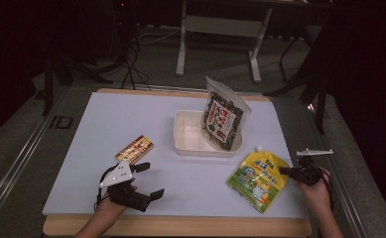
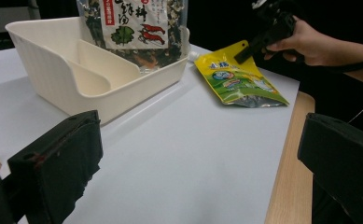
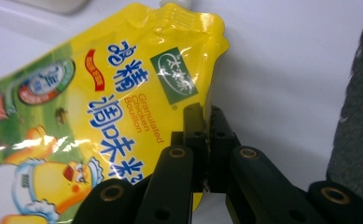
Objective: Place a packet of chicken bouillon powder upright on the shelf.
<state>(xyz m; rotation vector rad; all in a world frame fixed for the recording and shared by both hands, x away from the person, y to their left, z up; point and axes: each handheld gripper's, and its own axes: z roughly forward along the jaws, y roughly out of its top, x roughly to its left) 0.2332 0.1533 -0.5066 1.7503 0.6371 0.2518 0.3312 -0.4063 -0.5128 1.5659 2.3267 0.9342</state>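
The table (image 1: pixel 131 114) carries a pale work surface with bare room across its left half and along the near edge; its right edge lies close beside the pouch, with a wooden lip and dark floor beyond.

The white tray (image 1: pixel 188 144) sits at centre-right, divided into compartments. A dark seaweed packet (image 1: pixel 224 116) stands tilted in its right side, leaning toward the far-right rim; the left compartments are empty.

The yellow pouch (image 1: pixel 257 178) of chicken bouillon lies flat on the table, just near of the tray's right corner, its spout end pointing toward the tray.

A small red-and-yellow box (image 1: pixel 135 148) lies left of the tray, just beyond the left tool.

The right tool (image 1: pixel 286 172) is clenched on the pouch's right edge — in the right gripper view the jaws meet over the yellow film (image 3: pixel 170 56) at its side seam. The left tool (image 1: pixel 151 181) is released, jaws wide apart, nothing between them.

Step in hand, by judgement: the pick of the pouch, grip just made. The next move calls for a clean lift, then a carry leftward and away over the tray's near wall — toward an empty compartment, clear of the leaning packet. An edge grip on soft film may let the pouch swing or slip.
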